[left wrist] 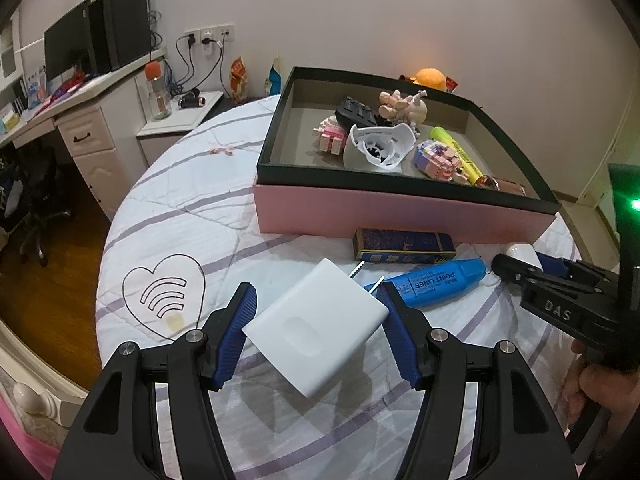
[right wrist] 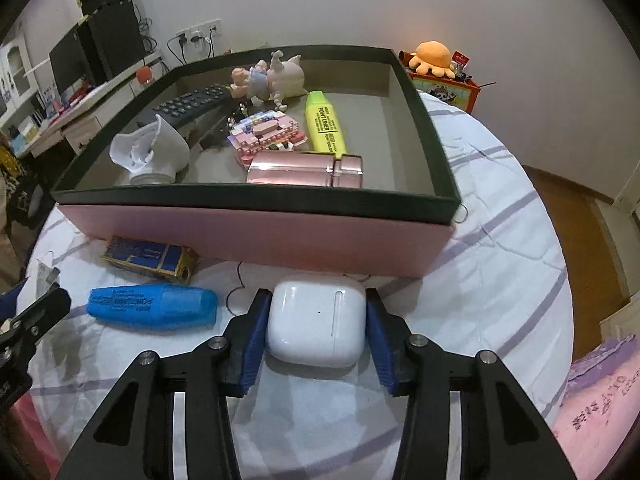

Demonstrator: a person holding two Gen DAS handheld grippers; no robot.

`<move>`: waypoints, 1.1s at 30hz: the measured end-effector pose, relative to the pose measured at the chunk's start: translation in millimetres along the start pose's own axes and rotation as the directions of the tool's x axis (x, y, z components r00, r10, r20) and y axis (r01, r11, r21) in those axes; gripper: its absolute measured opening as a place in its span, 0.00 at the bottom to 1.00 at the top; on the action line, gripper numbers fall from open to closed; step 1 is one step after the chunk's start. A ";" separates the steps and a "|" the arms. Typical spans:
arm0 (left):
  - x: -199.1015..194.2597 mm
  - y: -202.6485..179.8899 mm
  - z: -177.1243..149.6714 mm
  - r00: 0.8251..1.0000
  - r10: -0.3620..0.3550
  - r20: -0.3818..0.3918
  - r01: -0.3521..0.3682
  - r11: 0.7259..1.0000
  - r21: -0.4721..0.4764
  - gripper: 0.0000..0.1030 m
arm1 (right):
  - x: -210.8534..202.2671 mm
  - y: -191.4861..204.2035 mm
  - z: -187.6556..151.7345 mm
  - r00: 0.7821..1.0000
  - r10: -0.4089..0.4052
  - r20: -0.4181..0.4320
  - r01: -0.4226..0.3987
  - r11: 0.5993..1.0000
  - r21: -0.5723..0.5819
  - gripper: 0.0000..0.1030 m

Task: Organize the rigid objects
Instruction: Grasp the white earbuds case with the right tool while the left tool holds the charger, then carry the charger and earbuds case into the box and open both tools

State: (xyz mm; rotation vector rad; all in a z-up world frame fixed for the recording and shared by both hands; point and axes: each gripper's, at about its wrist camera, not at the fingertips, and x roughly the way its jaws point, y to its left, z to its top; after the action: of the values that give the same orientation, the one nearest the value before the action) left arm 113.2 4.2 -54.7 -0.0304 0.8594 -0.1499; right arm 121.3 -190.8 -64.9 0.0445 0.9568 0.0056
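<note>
My left gripper is shut on a white charger plug, held a little above the table with its prongs pointing toward the box. My right gripper is shut on a white earbud case, close to the front wall of the pink box. The right gripper also shows at the right of the left wrist view. A blue highlighter and a dark blue and gold small box lie on the table in front of the pink box.
The pink box with a dark rim holds a remote, a white plastic part, block toys, a figurine, a yellow highlighter and a rose-gold case. The round table's edge drops to the floor at left.
</note>
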 end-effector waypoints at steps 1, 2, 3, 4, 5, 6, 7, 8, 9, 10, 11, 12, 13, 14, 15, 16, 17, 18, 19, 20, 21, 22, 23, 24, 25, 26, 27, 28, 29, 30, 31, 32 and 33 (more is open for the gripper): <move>-1.5 -0.4 0.8 1.000 0.000 0.003 0.000 1.000 0.002 0.62 | -2.9 -0.7 -0.6 1.000 0.010 0.001 -0.010 1.000 0.001 0.45; -2.6 -0.5 1.5 1.000 0.000 0.006 0.000 1.000 0.003 0.62 | -6.3 -1.3 -0.7 1.000 0.020 0.003 -0.020 1.000 0.003 0.45; -4.4 -0.5 2.7 1.000 -0.001 0.009 0.001 1.000 0.003 0.62 | -10.5 -1.2 -0.2 0.999 0.030 0.008 -0.031 1.000 0.005 0.45; -6.2 -0.6 4.8 1.000 -0.004 0.013 0.004 1.000 0.004 0.62 | -15.5 -0.8 0.2 0.999 0.038 0.015 -0.038 0.999 0.004 0.45; -7.9 -0.8 6.8 1.000 -0.006 0.016 0.006 1.000 0.005 0.62 | -23.3 0.2 2.8 0.998 0.048 0.029 -0.048 0.999 0.000 0.45; -9.2 -1.4 9.8 1.000 -0.007 0.021 0.007 1.000 0.007 0.62 | -29.5 1.3 5.7 0.997 0.059 0.041 -0.059 0.998 -0.003 0.45; -11.1 -1.8 13.2 1.000 -0.007 0.026 0.007 1.000 0.009 0.62 | -34.8 2.0 9.4 0.996 0.071 0.051 -0.071 0.997 -0.005 0.45; -13.3 -1.9 17.6 0.999 -0.008 0.033 0.008 1.000 0.012 0.62 | -42.5 3.7 14.7 0.994 0.086 0.065 -0.086 0.996 -0.010 0.45; -15.6 -1.8 22.9 0.999 -0.010 0.041 0.010 1.000 0.013 0.62 | -48.4 5.3 19.4 0.992 0.097 0.077 -0.096 0.995 -0.016 0.45; -18.1 -1.7 28.8 0.999 -0.012 0.050 0.011 1.000 0.015 0.62 | -52.4 6.8 24.1 0.990 0.107 0.087 -0.106 0.994 -0.021 0.45; -19.5 -1.0 33.7 0.998 -0.012 0.057 0.011 1.000 0.016 0.62 | -57.2 8.6 30.4 0.988 0.123 0.097 -0.120 0.992 -0.027 0.45; -20.7 -0.9 39.8 0.998 -0.013 0.063 0.012 1.000 0.018 0.62 | -60.7 10.4 37.1 0.986 0.132 0.104 -0.129 0.991 -0.035 0.45; -22.2 -1.0 49.1 0.997 -0.013 0.074 0.012 1.000 0.023 0.62 | -63.4 12.8 45.2 0.985 0.131 0.116 -0.126 0.991 -0.047 0.45; -22.8 -1.6 56.3 0.996 -0.013 0.083 0.010 1.000 0.028 0.62 | -65.2 13.9 49.6 0.984 0.129 0.124 -0.123 0.991 -0.055 0.45; -23.7 -2.1 65.2 0.996 -0.013 0.094 0.010 0.999 0.033 0.62 | -66.5 15.5 58.5 0.983 0.131 0.132 -0.124 0.990 -0.064 0.45; -23.8 -2.4 74.5 0.994 -0.018 0.104 0.014 0.999 0.038 0.62 | -66.8 16.3 65.0 0.981 0.135 0.137 -0.127 0.990 -0.069 0.45; -21.4 -3.0 87.1 0.994 -0.024 0.111 0.019 0.999 0.042 0.62 | -65.4 17.1 75.2 0.980 0.135 0.144 -0.125 0.989 -0.075 0.45; -19.2 -4.0 94.4 0.993 -0.024 0.113 0.019 0.999 0.045 0.62 | -62.3 17.3 83.6 0.980 0.133 0.145 -0.123 0.989 -0.077 0.45; -15.2 -5.4 104.1 0.993 -0.026 0.115 0.020 0.999 0.049 0.62 | -56.8 17.0 93.6 0.980 0.136 0.142 -0.127 0.989 -0.077 0.45; -9.4 -7.0 114.5 0.993 -0.031 0.114 0.025 0.998 0.053 0.62 | -52.7 16.6 100.4 0.981 0.138 0.138 -0.129 0.989 -0.075 0.45; -2.1 -9.0 124.5 0.993 -0.032 0.110 0.025 0.998 0.057 0.62 | -45.9 16.2 108.6 0.982 0.136 0.132 -0.127 0.989 -0.073 0.45; 5.4 -11.3 133.0 0.994 -0.034 0.104 0.028 0.998 0.059 0.62 | -38.8 15.1 115.0 0.983 0.135 0.124 -0.127 0.989 -0.071 0.45; 12.0 -13.3 139.1 0.994 -0.038 0.098 0.032 0.998 0.061 0.62 | -27.9 13.9 123.6 0.985 0.133 0.110 -0.126 0.990 -0.065 0.45; 20.7 -15.7 146.1 0.995 -0.040 0.089 0.035 0.997 0.064 0.62 | -20.2 12.8 128.9 0.986 0.130 0.100 -0.125 0.990 -0.060 0.45; 29.2 -18.2 151.8 0.996 -0.038 0.081 0.033 0.997 0.067 0.62 | -11.9 11.7 133.9 0.988 0.127 0.089 -0.122 0.991 -0.056 0.45; 36.8 -20.0 156.1 0.997 -0.038 0.073 0.033 0.997 0.070 0.62 | -0.9 10.7 140.0 0.990 0.123 0.073 -0.119 0.991 -0.052 0.45; 44.4 -21.1 160.0 0.997 -0.037 0.063 0.032 0.997 0.069 0.62 | 8.4 9.6 144.5 0.991 0.122 0.058 -0.119 0.992 -0.046 0.45; 55.8 -23.0 165.2 0.998 -0.036 0.045 0.032 0.997 0.070 0.62 | 15.1 9.0 147.8 0.992 0.119 0.047 -0.117 0.992 -0.043 0.45; 62.9 -24.3 167.5 0.999 -0.036 0.032 0.034 0.997 0.069 0.62 | 25.2 8.1 152.3 0.993 0.116 0.031 -0.114 0.993 -0.039 0.45; 71.2 -25.7 170.1 0.999 -0.035 0.018 0.034 0.997 0.069 0.62 | 33.4 7.3 155.0 0.993 0.115 0.017 -0.114 0.993 -0.035 0.45; 76.5 -26.9 171.5 0.999 -0.033 0.010 0.032 0.997 0.071 0.62 | 40.5 6.8 157.2 0.994 0.113 0.005 -0.113 0.993 -0.031 0.45; 83.0 -28.7 172.9 1.000 -0.029 0.000 0.029 0.997 0.075 0.62 | 44.9 6.0 157.8 0.994 0.112 -0.003 -0.112 0.993 -0.029 0.45; 87.6 -29.9 174.4 1.000 -0.026 -0.010 0.026 0.996 0.080 0.62 | 51.5 5.8 159.3 0.994 0.110 -0.016 -0.110 0.994 -0.028 0.45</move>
State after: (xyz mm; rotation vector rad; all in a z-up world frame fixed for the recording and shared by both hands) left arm 297.9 -43.9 -4.1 0.0338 0.8611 -0.2089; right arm 281.2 -189.4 -15.1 0.0709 0.9673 0.1214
